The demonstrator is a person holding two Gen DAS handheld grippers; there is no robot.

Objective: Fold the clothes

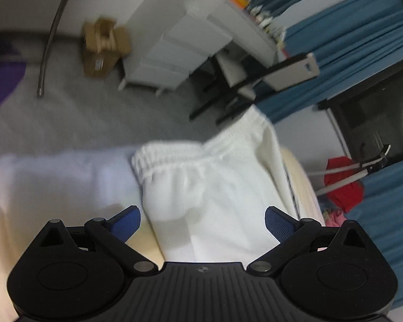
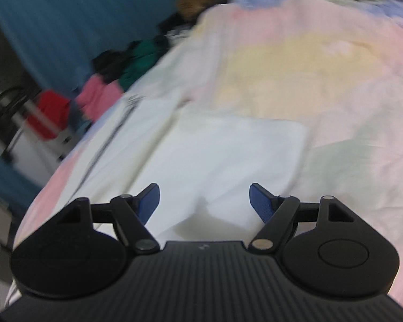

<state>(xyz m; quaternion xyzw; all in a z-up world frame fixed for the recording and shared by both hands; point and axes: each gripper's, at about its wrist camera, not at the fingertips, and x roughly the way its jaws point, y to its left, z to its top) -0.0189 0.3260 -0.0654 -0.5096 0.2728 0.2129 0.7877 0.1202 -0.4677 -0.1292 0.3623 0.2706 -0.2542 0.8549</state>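
Note:
White pants (image 1: 209,187) with an elastic waistband lie on the pastel bed sheet (image 1: 40,187), waistband toward the bed's edge. My left gripper (image 1: 202,222) is open just above the pants, its blue pads either side of the cloth, holding nothing. In the right wrist view the white pants (image 2: 222,150) lie flat on the bed sheet (image 2: 308,67), with a squared far end. My right gripper (image 2: 204,201) is open and empty, hovering over the near part of the pants. Both views are blurred.
A pile of pink, green and black clothes (image 2: 115,80) sits at the bed's left edge. A red item (image 1: 343,185) hangs beside blue curtains (image 1: 349,53). A white drawer cabinet (image 1: 174,40), a cardboard box (image 1: 104,45) and grey floor lie beyond the bed.

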